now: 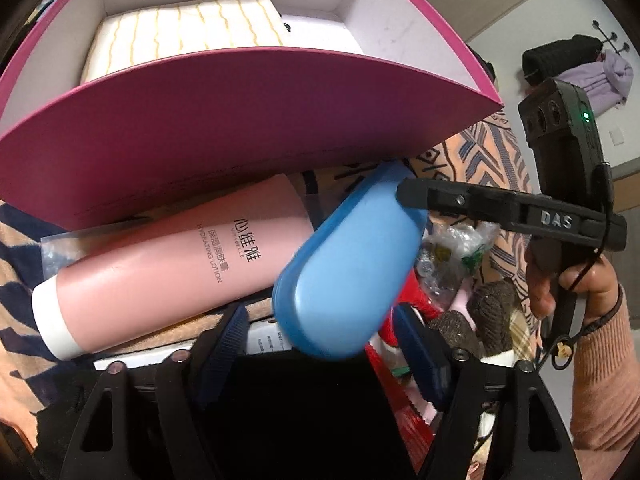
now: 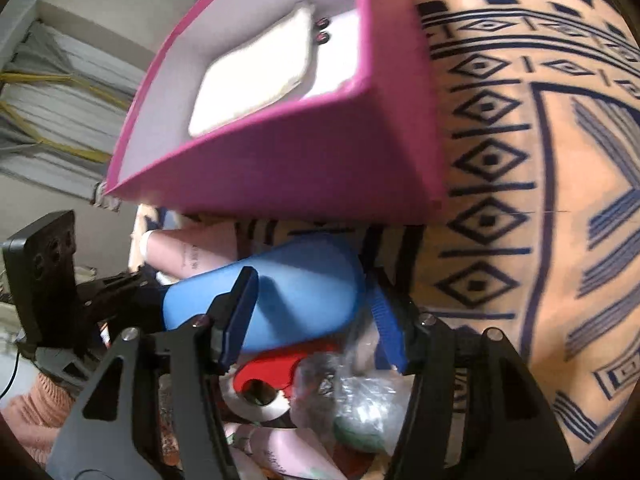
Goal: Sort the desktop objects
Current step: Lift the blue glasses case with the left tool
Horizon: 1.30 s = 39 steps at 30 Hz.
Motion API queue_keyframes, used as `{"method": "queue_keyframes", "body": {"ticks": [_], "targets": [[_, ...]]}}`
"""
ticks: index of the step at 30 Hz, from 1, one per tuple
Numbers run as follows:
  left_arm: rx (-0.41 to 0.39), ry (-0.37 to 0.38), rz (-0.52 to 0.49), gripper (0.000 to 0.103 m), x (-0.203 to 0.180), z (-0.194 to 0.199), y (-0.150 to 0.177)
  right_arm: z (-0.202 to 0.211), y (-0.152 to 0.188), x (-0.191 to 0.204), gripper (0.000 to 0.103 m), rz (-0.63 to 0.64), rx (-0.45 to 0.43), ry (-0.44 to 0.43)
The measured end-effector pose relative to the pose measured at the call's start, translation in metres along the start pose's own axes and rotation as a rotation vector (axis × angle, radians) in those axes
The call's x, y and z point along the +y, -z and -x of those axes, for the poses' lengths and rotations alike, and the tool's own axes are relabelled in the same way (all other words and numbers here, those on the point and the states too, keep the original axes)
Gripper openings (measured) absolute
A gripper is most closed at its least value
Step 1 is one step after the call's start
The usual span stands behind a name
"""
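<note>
A blue oval case (image 2: 304, 288) hangs tilted over the clutter, in front of the pink box (image 2: 320, 160), with my right gripper (image 2: 312, 316) shut on it across its width. In the left wrist view the same blue case (image 1: 348, 264) looks blurred, and one black right finger (image 1: 460, 200) presses on its upper end. My left gripper (image 1: 324, 340) is open, and the case's lower end sits over the gap between its blue pads (image 1: 230, 332) without being clamped. The pink box (image 1: 240, 128) holds a folded white cloth (image 1: 180, 36) with yellow stripes. A pink lotion bottle (image 1: 172, 268) lies beside the box.
A red tape dispenser (image 2: 276, 364), a clear plastic bag (image 1: 452, 256) of small items, a brown knitted piece (image 1: 492, 312) and a white carton (image 1: 264, 340) crowd the space under the case. A hand (image 1: 576, 280) holds the right tool. Patterned orange cloth (image 2: 520, 160) covers the table.
</note>
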<state>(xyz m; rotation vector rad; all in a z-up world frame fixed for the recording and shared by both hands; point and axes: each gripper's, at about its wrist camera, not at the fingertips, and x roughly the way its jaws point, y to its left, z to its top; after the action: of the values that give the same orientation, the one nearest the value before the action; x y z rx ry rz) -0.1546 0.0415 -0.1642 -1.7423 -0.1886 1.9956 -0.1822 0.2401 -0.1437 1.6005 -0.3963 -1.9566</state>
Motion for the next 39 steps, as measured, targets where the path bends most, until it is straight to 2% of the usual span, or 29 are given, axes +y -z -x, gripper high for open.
{"method": "queue_keyframes", "body": {"ticks": [2, 11, 19, 25, 39], "targets": [[-0.011, 0.021, 0.007, 0.058, 0.000, 0.001, 0.000, 0.000, 0.001, 0.000, 0.057, 0.005, 0.001, -0.008], [-0.062, 0.010, 0.065, 0.058, 0.005, 0.010, 0.002, 0.009, 0.012, 0.011, 0.051, 0.034, -0.019, -0.029], [-0.102, 0.000, 0.071, 0.058, 0.006, 0.029, 0.006, 0.022, 0.018, 0.025, 0.051, 0.061, -0.054, -0.036], [-0.152, 0.009, 0.065, 0.058, 0.005, 0.048, 0.009, 0.046, 0.026, 0.034, 0.051, 0.089, -0.097, -0.023], [-0.274, 0.003, 0.010, 0.060, -0.013, 0.102, 0.016, 0.086, 0.031, 0.066, 0.051, 0.140, -0.201, -0.056]]}}
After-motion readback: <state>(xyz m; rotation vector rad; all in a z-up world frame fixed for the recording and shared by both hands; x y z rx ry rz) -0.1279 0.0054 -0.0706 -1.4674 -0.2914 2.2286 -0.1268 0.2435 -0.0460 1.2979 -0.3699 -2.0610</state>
